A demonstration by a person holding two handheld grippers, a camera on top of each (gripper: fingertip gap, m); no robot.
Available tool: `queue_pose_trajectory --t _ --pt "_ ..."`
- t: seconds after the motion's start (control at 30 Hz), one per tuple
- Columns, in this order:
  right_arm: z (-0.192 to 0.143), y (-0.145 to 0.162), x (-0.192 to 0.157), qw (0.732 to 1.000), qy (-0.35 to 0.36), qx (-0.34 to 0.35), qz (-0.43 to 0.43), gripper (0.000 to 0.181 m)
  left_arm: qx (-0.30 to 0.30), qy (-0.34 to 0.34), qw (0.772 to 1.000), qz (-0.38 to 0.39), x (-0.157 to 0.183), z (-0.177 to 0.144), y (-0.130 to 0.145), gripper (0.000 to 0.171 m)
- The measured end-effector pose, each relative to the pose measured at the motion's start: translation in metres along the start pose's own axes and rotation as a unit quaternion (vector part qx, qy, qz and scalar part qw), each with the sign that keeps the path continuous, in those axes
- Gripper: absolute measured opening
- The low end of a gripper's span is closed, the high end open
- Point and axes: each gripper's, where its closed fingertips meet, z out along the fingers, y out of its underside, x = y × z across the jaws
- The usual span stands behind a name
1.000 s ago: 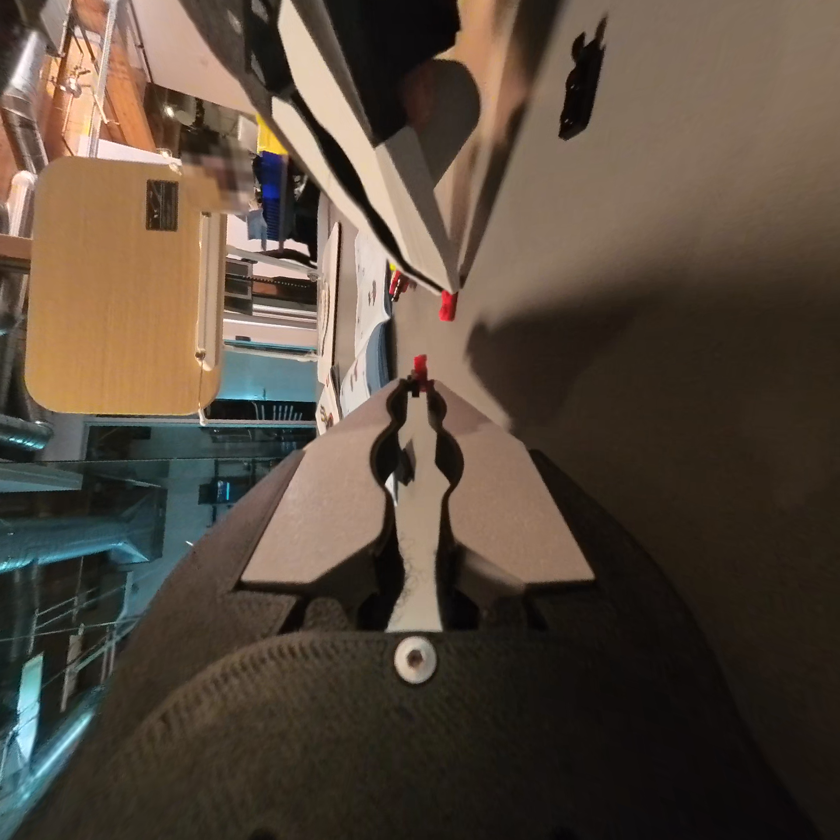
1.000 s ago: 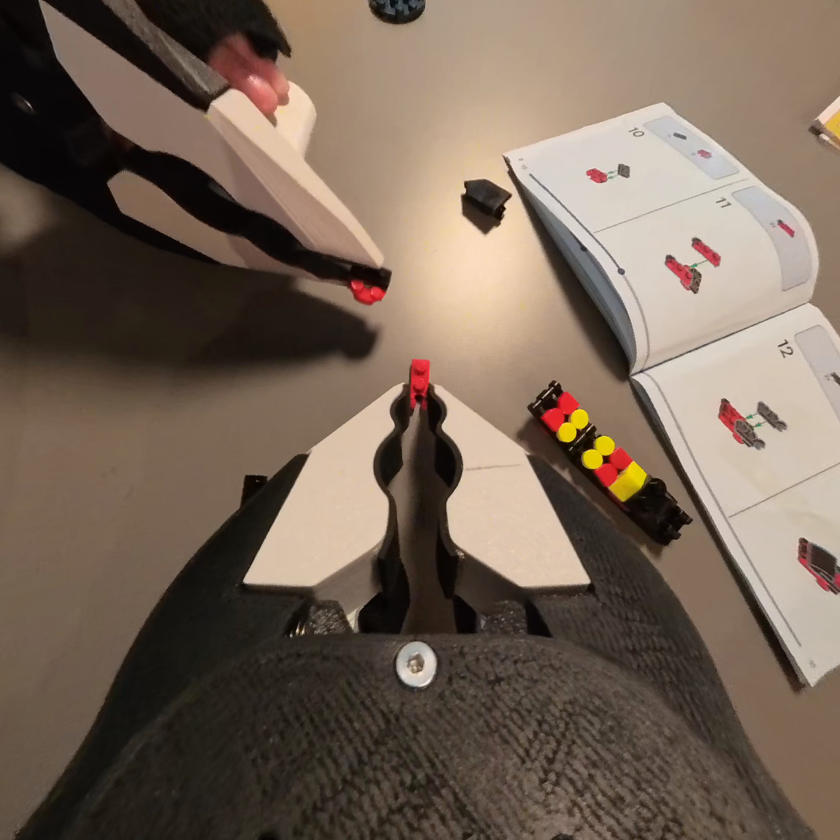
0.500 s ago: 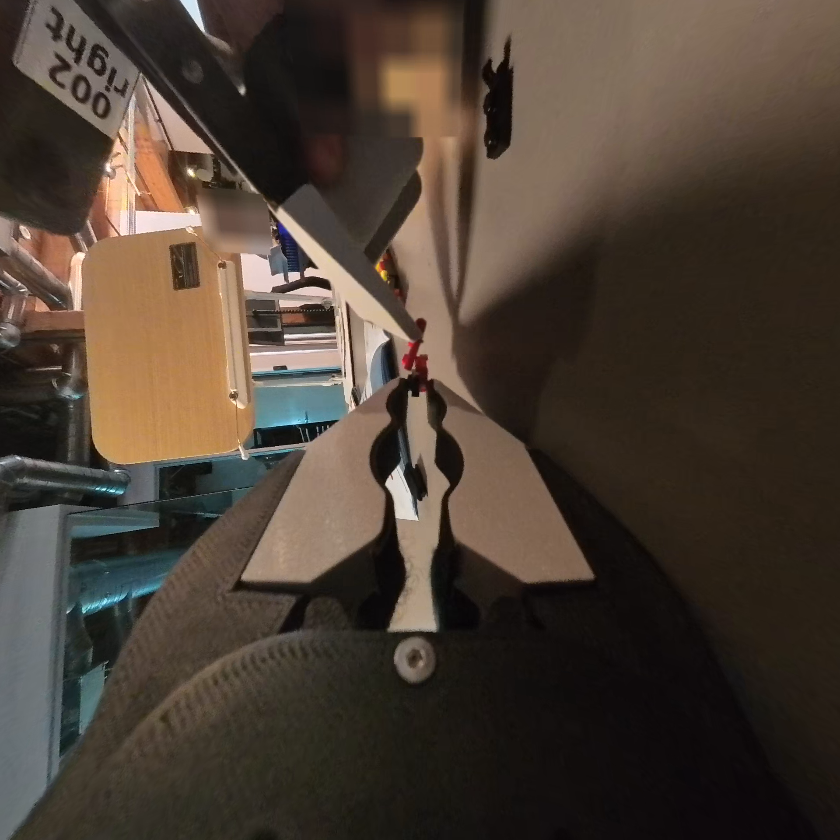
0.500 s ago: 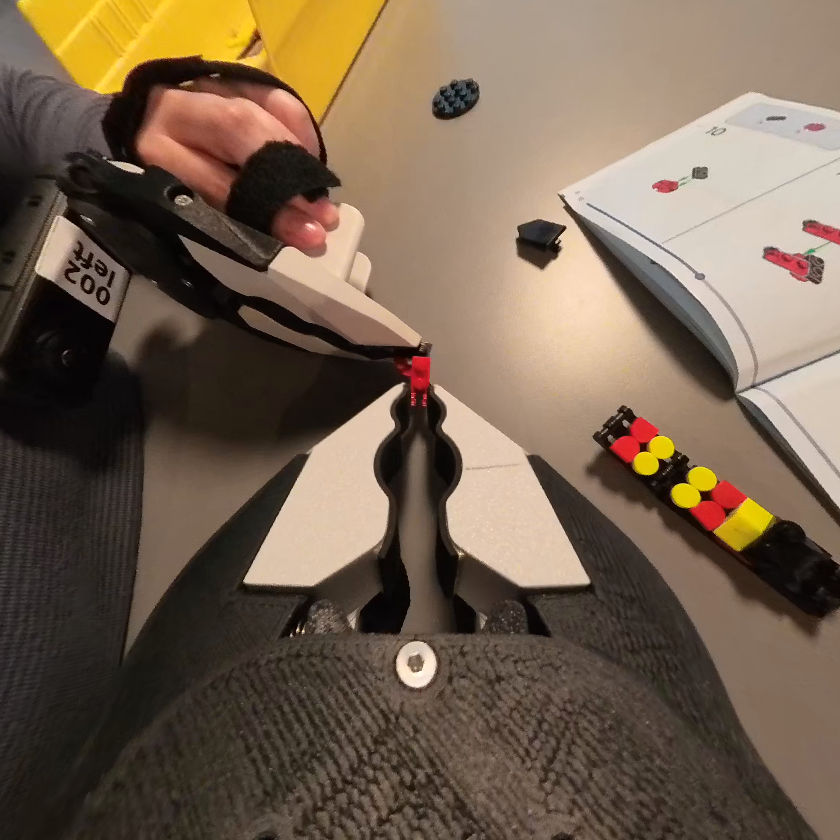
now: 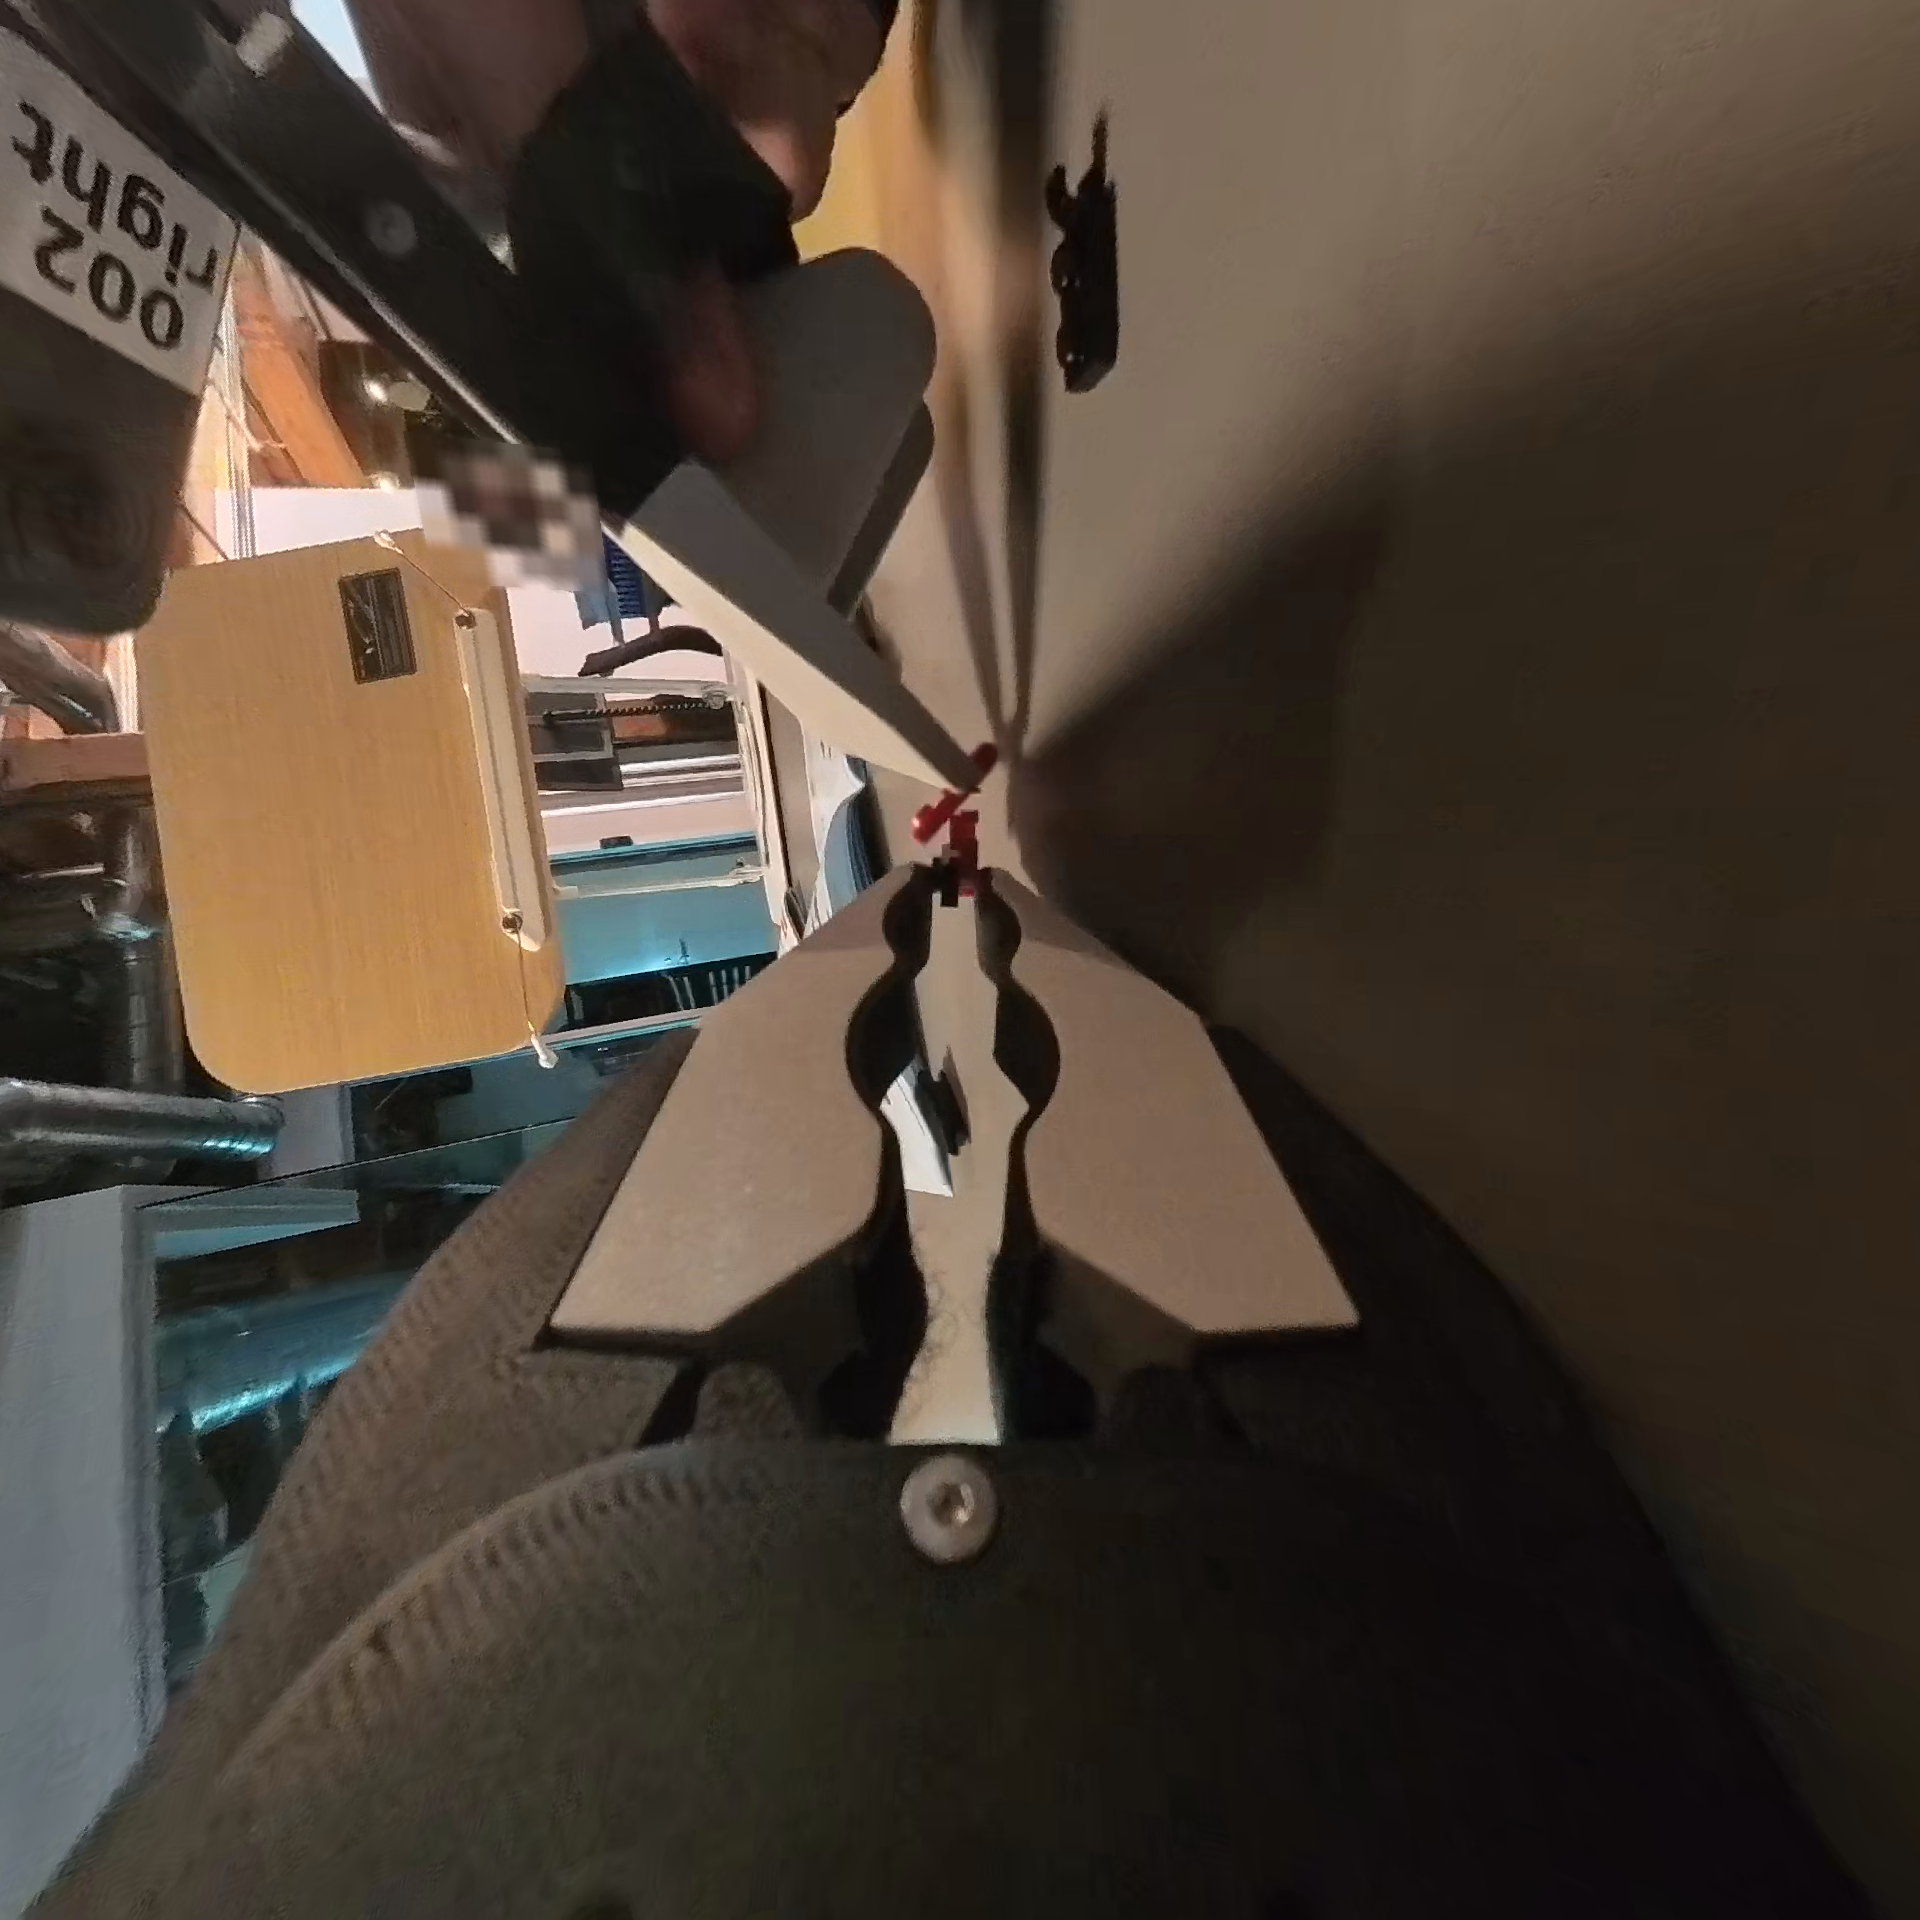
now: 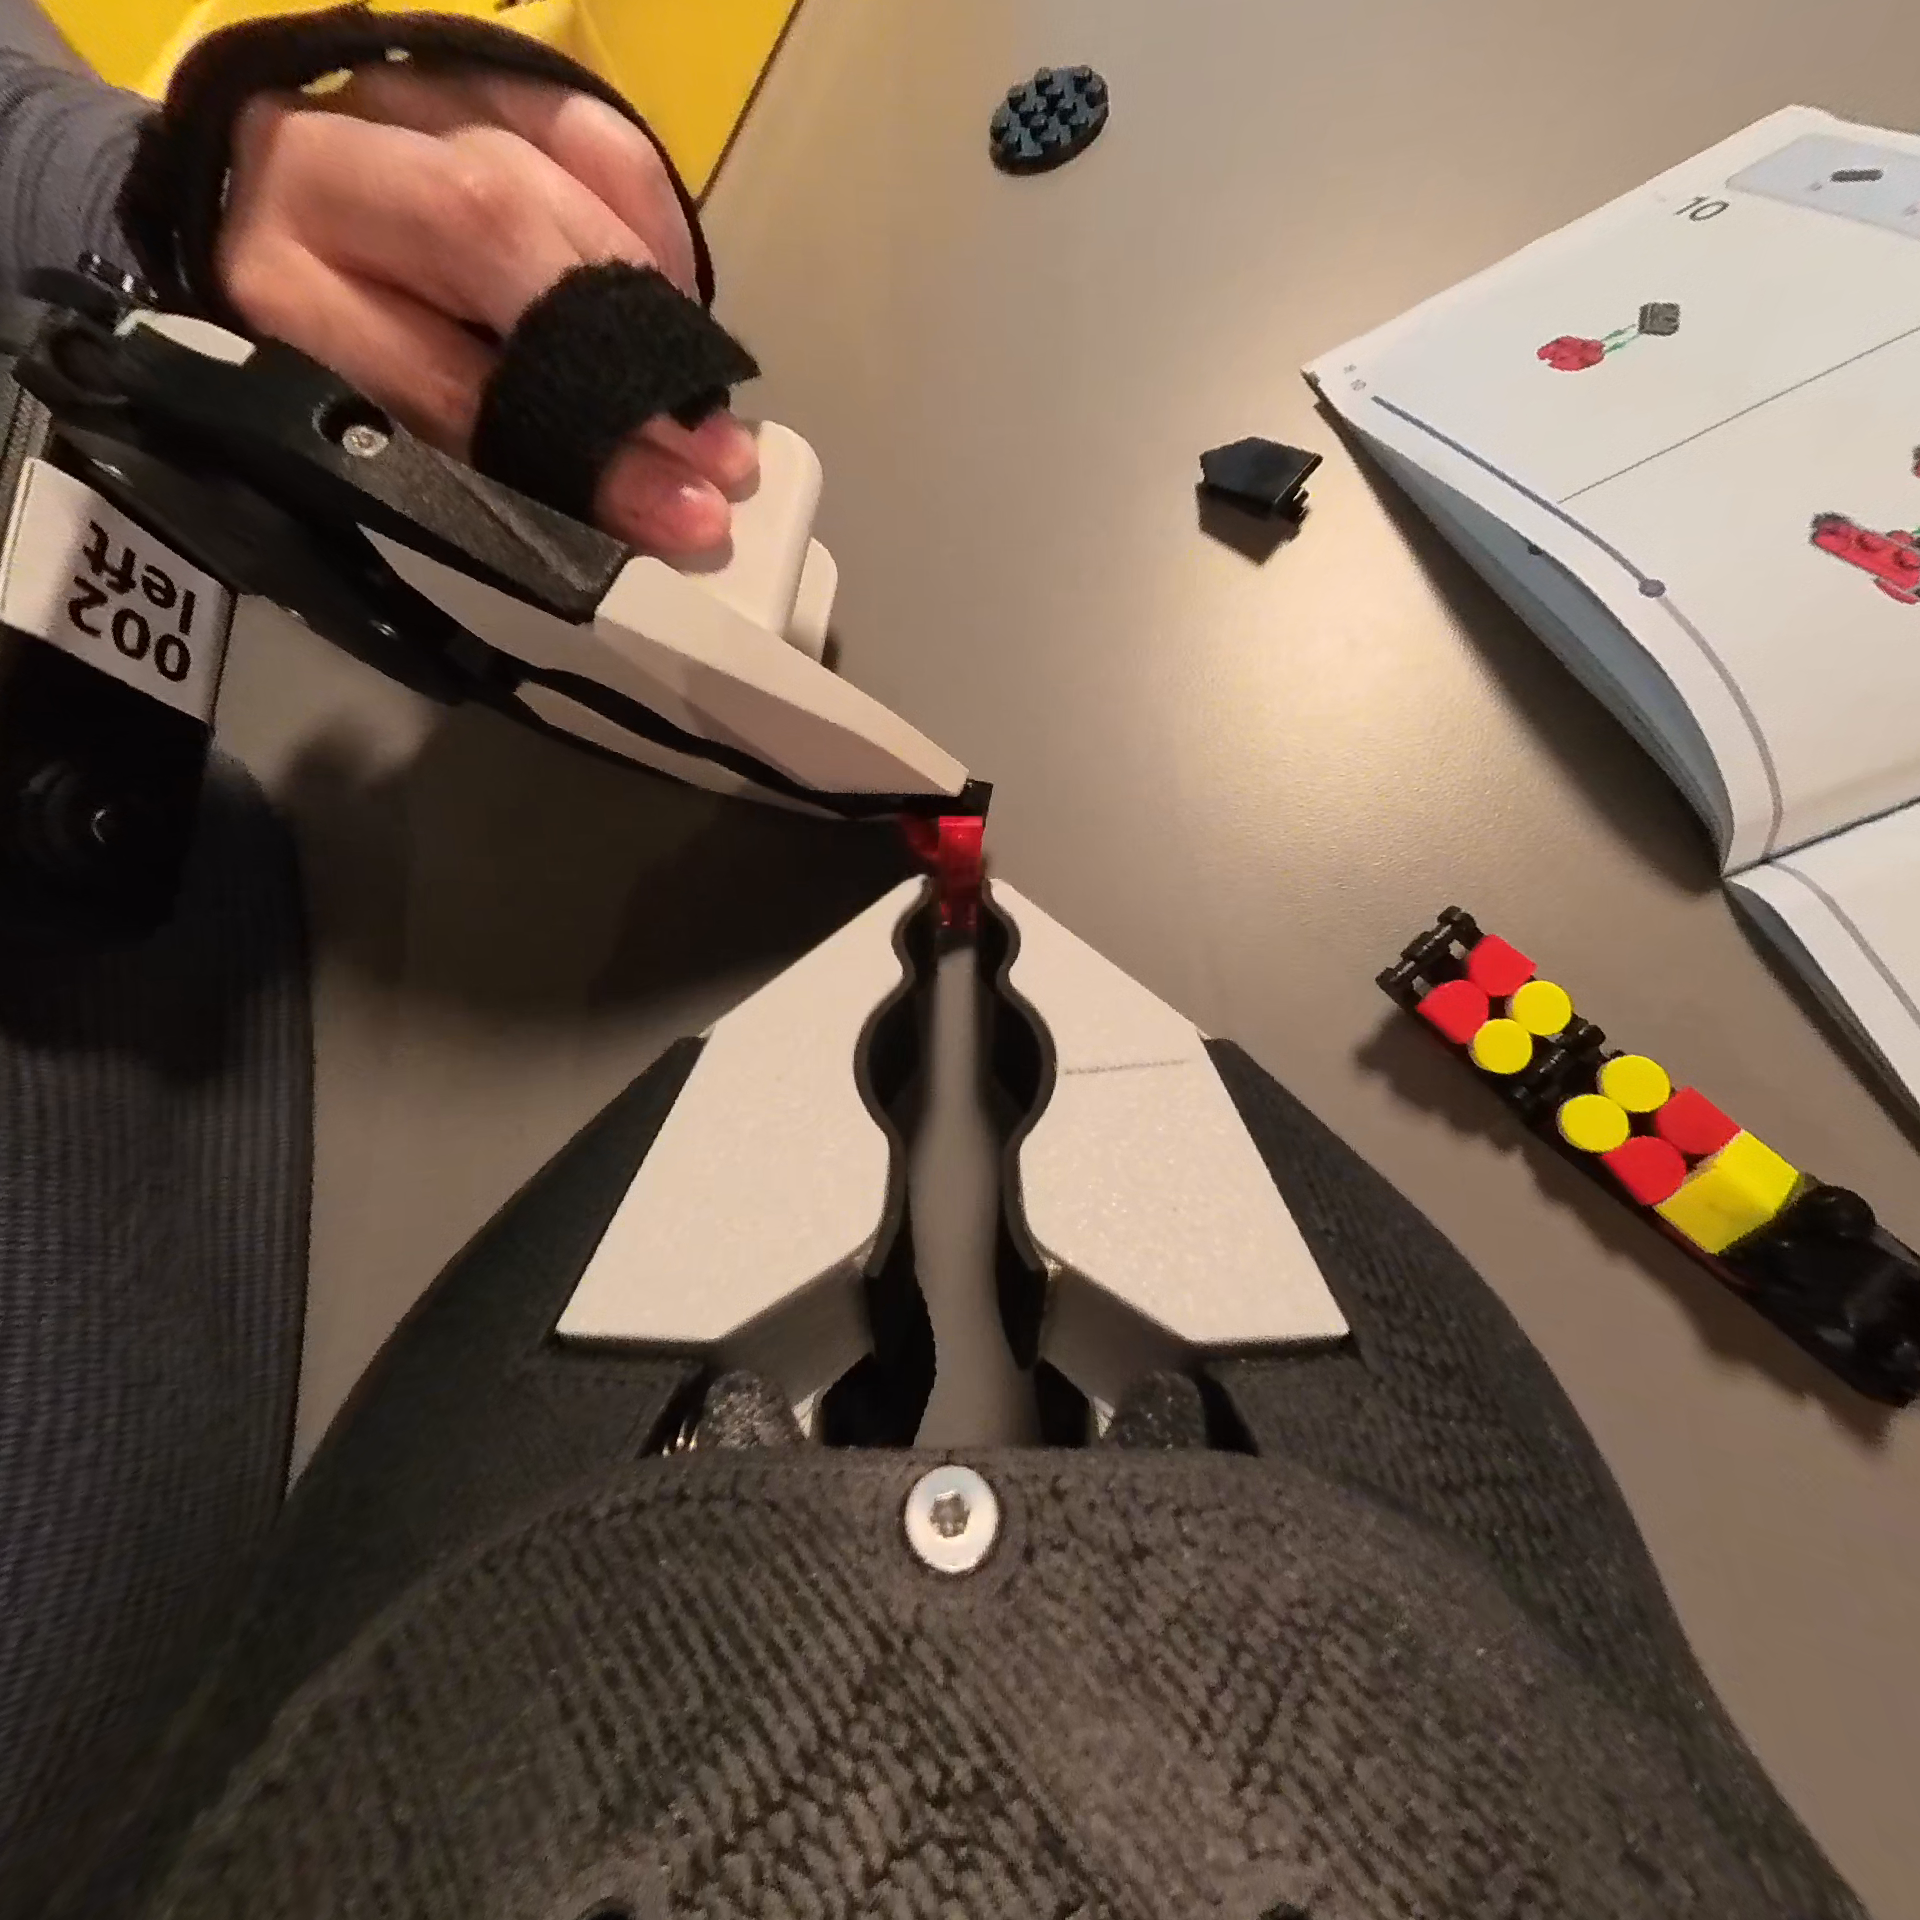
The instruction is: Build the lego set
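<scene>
Right gripper: two pale grey wedge fingers with wavy black inner edges, seated in a black textured housing; a silver hex screw sits behind the jaws on the centreline. Left gripper: same pale wedge fingers, black frame, white label behind. Left hand: black strap over one finger, grey ribbed sleeve.
</scene>
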Motion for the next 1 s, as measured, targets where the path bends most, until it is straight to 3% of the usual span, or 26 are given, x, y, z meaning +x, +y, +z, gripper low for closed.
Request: queue_pose_trajectory --t 0.57,0.73,0.87,1.0 --pt "-0.004 -0.0024 0.001 0.999 0.017 0.006 -0.037 0.012 -0.009 0.016 1.0 0.001 0.0029 0.0013 0.0008 0.008" --pt "-0.0062 -0.0026 -0.0069 0.988 0.038 0.0 -0.151 0.016 -0.01 0.016 1.0 -0.002 0.0029 0.0013 0.0005 0.008" --pt "-0.0066 -0.0003 -0.0031 0.956 0.111 -0.021 -0.27 0.016 -0.01 0.016 1.0 -0.003 0.0029 0.0013 0.0006 0.008" --pt "-0.0022 0.0062 -0.0038 0.954 0.115 -0.035 -0.274 0.016 -0.01 0.016 1.0 0.0 0.003 0.0014 -0.0011 0.008"
